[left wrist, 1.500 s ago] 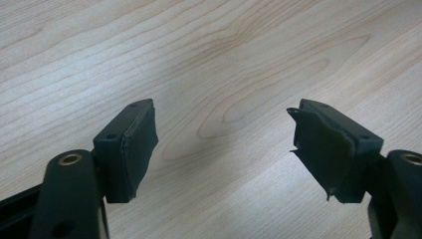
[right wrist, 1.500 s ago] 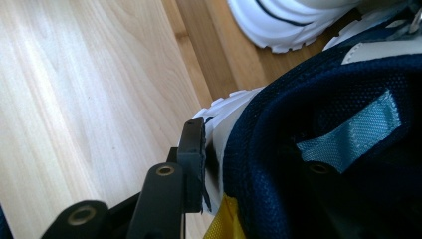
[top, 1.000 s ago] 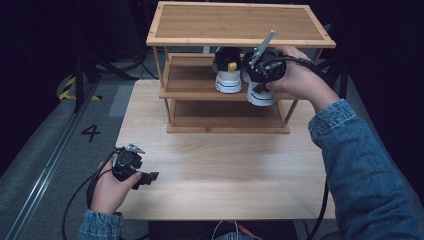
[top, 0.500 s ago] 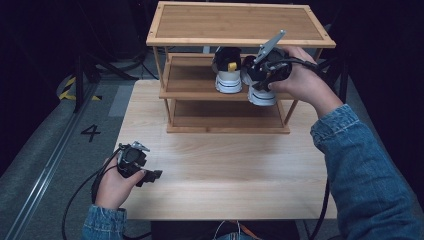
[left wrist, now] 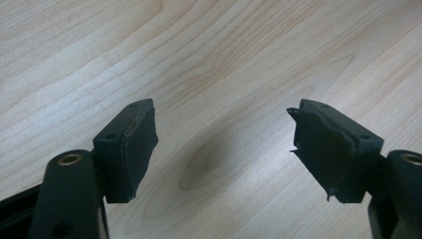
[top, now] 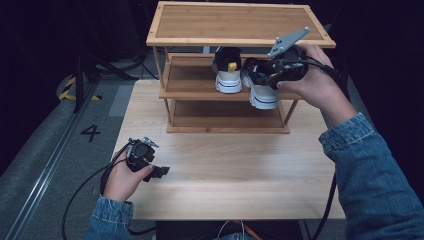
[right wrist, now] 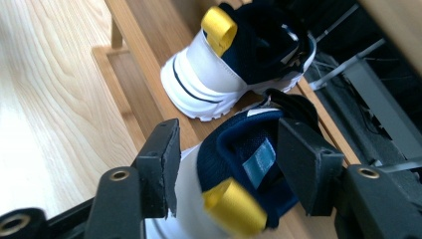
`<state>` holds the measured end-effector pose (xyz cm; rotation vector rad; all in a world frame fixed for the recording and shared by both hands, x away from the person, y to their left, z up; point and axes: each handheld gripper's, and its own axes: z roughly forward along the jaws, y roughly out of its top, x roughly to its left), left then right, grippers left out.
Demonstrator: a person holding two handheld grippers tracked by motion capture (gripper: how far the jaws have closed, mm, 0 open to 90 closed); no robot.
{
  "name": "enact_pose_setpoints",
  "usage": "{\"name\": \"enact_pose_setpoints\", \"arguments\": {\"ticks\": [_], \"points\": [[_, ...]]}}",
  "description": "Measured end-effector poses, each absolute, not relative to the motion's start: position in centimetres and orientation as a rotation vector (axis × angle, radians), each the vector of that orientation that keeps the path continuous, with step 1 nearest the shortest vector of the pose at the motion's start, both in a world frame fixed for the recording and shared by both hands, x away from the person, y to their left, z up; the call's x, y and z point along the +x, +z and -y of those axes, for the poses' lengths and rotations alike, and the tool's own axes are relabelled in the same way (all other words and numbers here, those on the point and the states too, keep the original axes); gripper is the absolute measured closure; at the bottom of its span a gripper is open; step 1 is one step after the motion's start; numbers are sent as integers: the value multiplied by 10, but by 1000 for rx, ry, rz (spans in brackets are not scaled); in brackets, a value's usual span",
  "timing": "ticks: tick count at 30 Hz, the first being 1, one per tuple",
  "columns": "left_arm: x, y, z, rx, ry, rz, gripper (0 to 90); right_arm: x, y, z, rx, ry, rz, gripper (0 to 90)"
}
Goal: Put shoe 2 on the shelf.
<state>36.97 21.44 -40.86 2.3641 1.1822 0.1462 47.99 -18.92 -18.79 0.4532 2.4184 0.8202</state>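
Shoe left overhanging the shelf edge

Nearest the person, the left gripper (top: 161,171) hovers low over the pale wooden table (top: 240,185), its jaws apart and empty, so no risk there. Farther off, the right gripper (right wrist: 226,172) has just been opening its jaws; they stand apart around the heel of the navy and white sneaker with a yellow pull tab (right wrist: 234,199), pads clear of it on both sides as far as can be seen. That shoe sits on the middle shelf of the bamboo shoe rack (top: 200,92) with its heel past the front edge. My worry: a pad could snag the collar or tab on withdrawal and drag it off. Beyond it, the matching second sneaker (top: 228,75) stands just beside; a sideways nudge could knock the pair askew.
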Motion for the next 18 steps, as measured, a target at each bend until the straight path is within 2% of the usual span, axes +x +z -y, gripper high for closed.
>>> {"name": "enact_pose_setpoints", "arguments": {"ticks": [8,16,18], "points": [[379,-408,-203,2380,132,-1156,256,449,-186,216,589,912,-2344,491],[383,-409,-198,2389,128,-1127,256,440,-200,232,739,962,-2324,614],[383,-409,-199,2385,135,-1132,256,441,-206,233,771,956,-2329,672]]}}
